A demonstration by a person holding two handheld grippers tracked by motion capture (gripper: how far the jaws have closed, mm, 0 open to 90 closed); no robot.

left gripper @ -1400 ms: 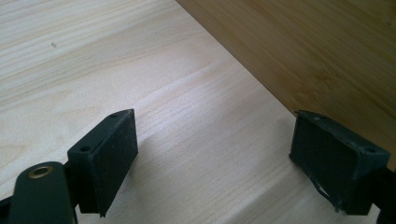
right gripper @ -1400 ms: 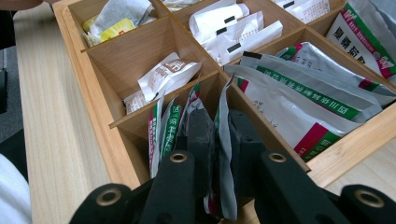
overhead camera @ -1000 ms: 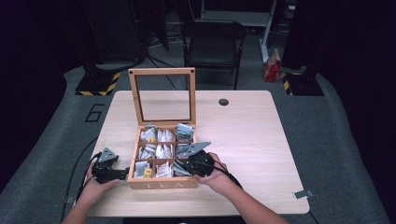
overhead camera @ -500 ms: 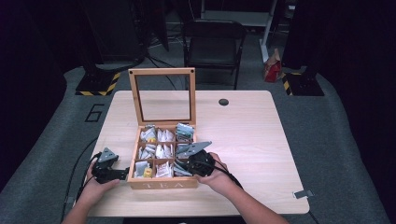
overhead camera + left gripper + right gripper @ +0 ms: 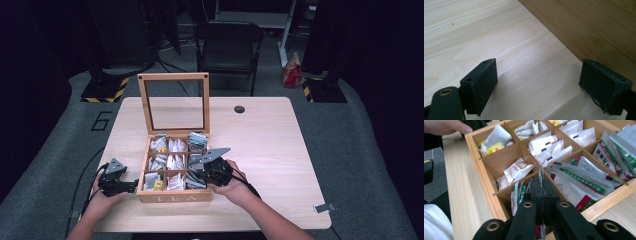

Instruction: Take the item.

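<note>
Tea box (image 5: 172, 196) on table (image 5: 280, 145), chair (image 5: 227, 47) behind

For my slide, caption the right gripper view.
Right gripper shut on a tea sachet in the wooden tea box.

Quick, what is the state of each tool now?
Left tool: open, holding nothing, beside the tea box.
Right tool: closed on a tea sachet.

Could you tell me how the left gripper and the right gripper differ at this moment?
The left gripper has its jaws wide apart with nothing between them; the right gripper has its jaws closed on a thin tea packet. The left gripper rests over the bare table beside the tea box's outer wall; the right gripper reaches into the box's near right compartment. Both are black, hand-held and low by the box.
</note>
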